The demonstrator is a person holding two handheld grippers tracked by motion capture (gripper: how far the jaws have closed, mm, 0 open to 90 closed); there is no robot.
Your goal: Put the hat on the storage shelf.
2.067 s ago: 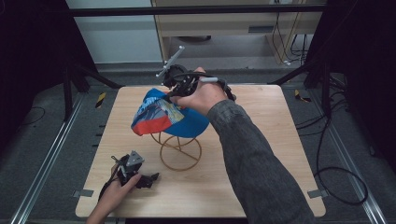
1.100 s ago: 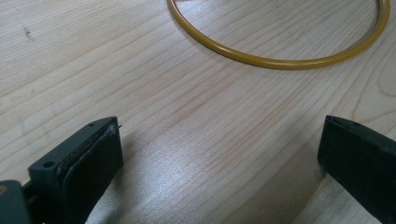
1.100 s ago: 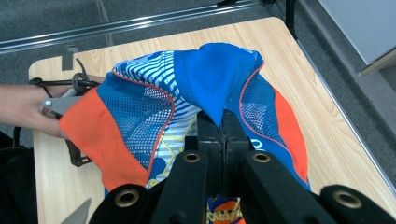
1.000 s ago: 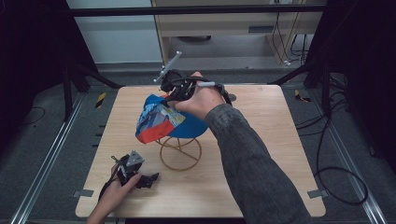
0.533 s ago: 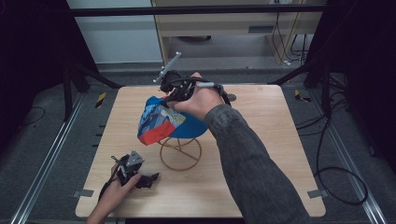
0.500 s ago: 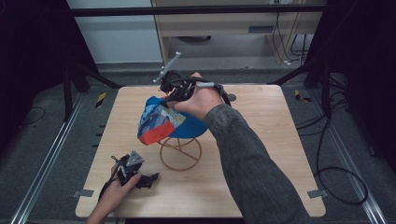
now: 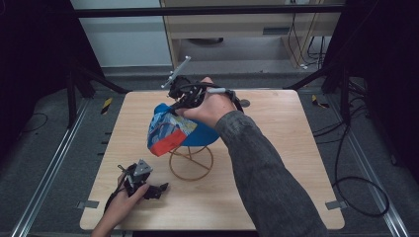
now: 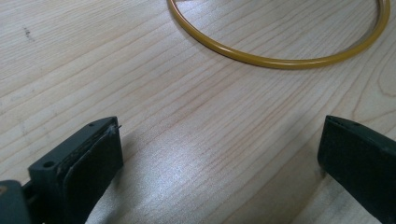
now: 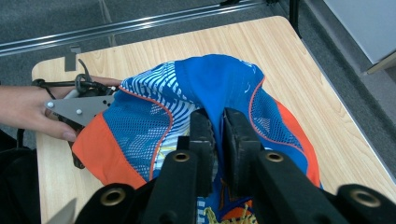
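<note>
In the high view, the cap sits mid-table on the wire stand, whose top is hidden; its orange brim is pointed near-left.

In the left gripper view, the left gripper is spread over bare wood.

In the right gripper view, the right gripper has just loosened slightly, with a cap fold between its jaws.

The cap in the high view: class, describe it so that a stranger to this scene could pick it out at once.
Find the wooden table; near its middle stands a gold wire stand. The cap sits on top of it, under the right tool. It is the one cloth thing there, bright blue with white stripes and an orange brim.
</note>
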